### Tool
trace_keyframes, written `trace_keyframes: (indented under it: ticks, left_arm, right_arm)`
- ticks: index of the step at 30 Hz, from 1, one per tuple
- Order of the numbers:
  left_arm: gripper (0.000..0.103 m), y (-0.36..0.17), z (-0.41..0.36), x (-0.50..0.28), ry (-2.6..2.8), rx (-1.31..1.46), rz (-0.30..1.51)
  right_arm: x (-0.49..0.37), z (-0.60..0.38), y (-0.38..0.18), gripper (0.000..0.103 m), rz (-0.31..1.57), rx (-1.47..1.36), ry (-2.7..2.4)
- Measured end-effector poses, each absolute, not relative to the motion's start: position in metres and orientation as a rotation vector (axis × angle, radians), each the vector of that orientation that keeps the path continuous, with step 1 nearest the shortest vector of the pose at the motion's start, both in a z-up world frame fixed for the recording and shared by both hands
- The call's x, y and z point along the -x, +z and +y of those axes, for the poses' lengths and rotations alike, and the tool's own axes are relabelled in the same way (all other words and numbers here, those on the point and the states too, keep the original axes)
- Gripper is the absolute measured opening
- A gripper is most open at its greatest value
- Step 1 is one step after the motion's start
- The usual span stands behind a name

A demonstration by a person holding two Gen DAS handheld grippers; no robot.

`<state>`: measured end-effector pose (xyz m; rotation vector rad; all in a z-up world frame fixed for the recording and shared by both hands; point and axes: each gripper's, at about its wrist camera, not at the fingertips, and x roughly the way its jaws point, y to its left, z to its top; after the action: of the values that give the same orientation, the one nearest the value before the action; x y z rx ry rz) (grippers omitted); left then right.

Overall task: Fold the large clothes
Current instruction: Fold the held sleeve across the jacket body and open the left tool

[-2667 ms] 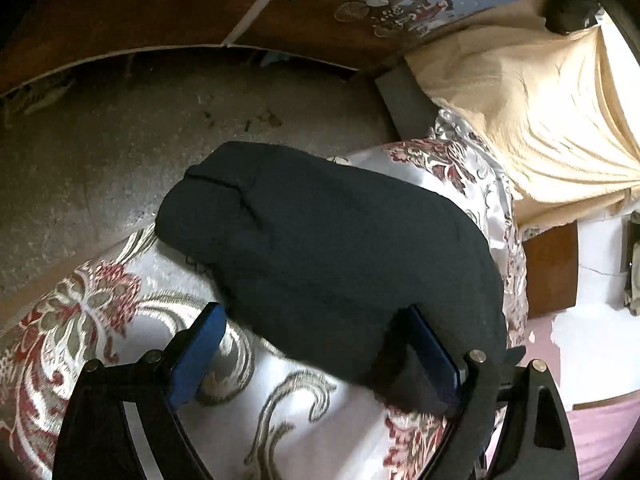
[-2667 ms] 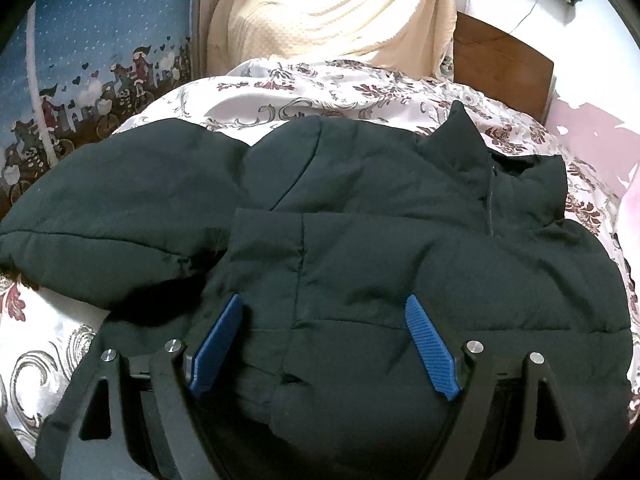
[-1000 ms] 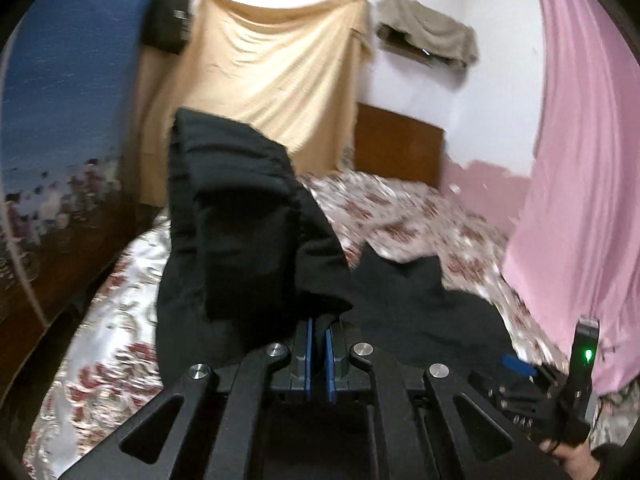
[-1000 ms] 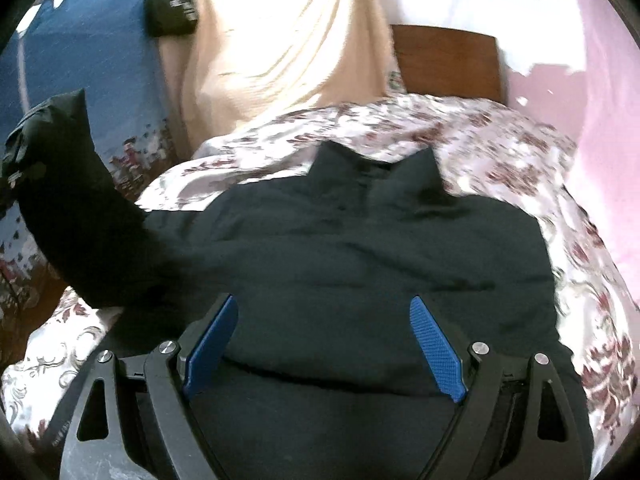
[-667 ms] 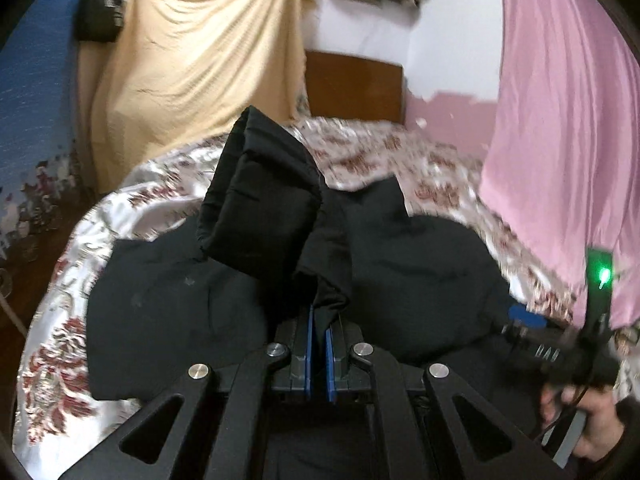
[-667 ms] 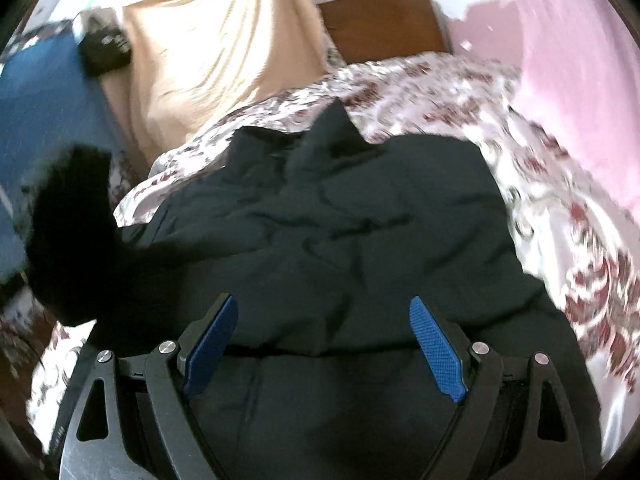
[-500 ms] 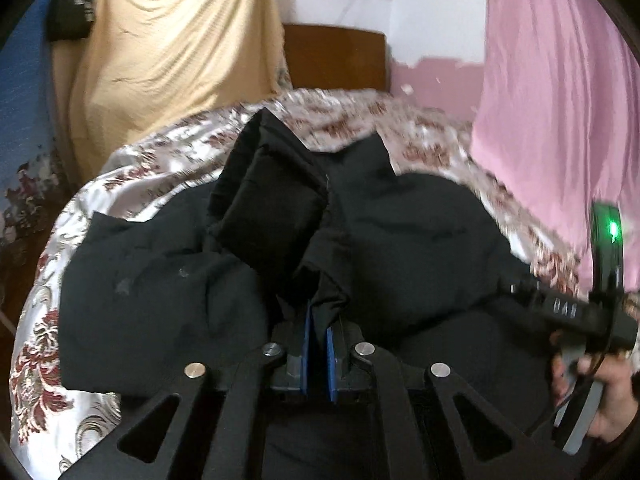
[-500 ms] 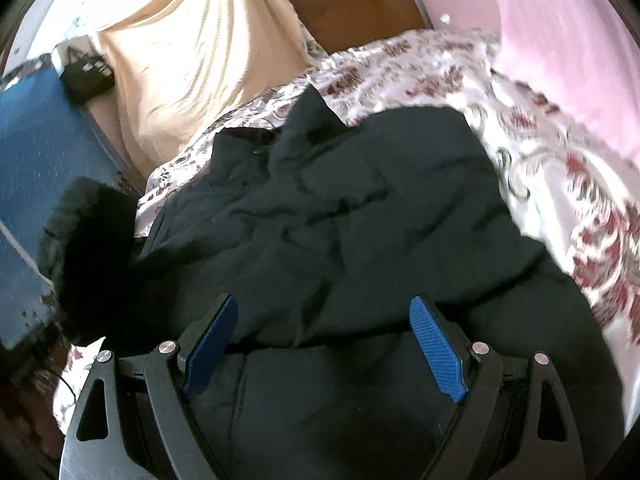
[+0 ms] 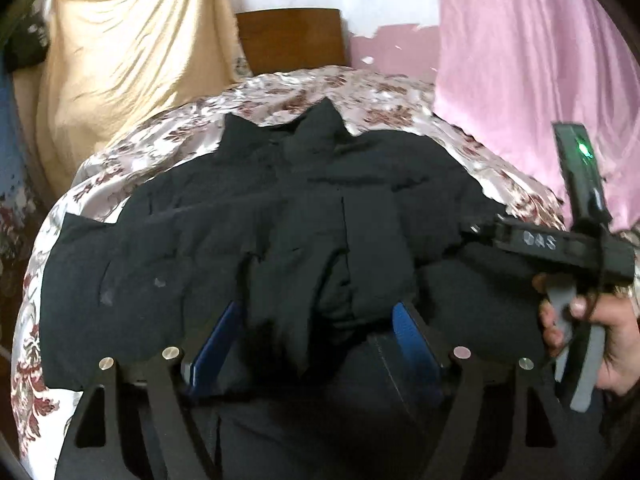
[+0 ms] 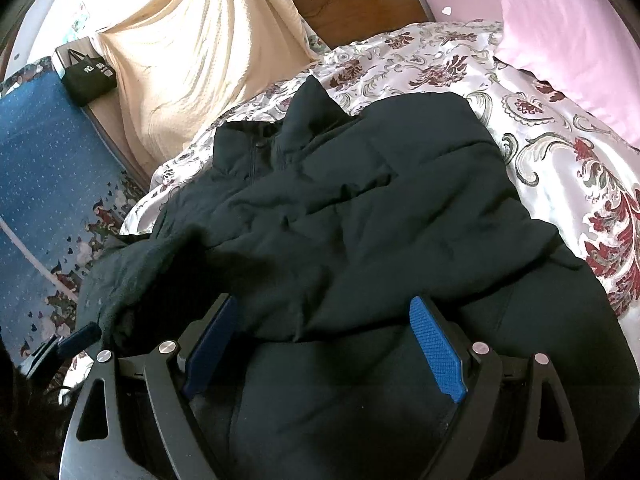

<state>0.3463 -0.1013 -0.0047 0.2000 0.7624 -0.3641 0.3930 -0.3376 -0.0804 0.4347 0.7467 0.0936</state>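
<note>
1. we see a black padded jacket spread across a bed with a floral satin bedspread, its collar toward the wooden headboard.
2. one sleeve lies folded over the jacket's front, bunched just ahead of our left hand-held gripper.
3. the left hand-held gripper's blue pads stand spread wide, one on each side of the bunched sleeve; it pinches nothing.
4. our right hand-held gripper is likewise spread, its blue pads apart above the jacket's lower part, closed on no cloth.
5. in the left wrist view the right hand-held gripper appears from the side at the frame's right edge, held by a bare hand; white characters on its black body read roughly "oas", though blur makes the first letter uncertain. a green light glows on an upright black part of it.
6. a small black bag sits on a ledge at the far left in the right wrist view; it carries white print too small for us to read.
7. a cream cloth hangs beside the headboard, a pink curtain hangs on the right, and a blue patterned fabric with small figures lies to the left of the bed.
</note>
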Motion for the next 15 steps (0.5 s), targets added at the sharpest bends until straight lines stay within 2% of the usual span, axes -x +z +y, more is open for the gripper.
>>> trace_keyframes:
  ticks: [4,6,15]
  left_arm:
    - [0.079,-0.004,-0.103,-0.333,-0.384,-0.221,0.761]
    - [0.084,-0.003,-0.098,-0.328,-0.371,-0.203,0.759]
    - [0.09,0.0,-0.044,-0.33,-0.193,-0.034,0.748]
  right_arm:
    - [-0.389,-0.34,-0.081,0.084,0.733,-0.457,0.106]
    - [-0.387,-0.343,-0.081,0.084,0.716,-0.481,0.123]
    - [-0.38,-0.318,-0.076,0.088,0.665,-0.567,0.412]
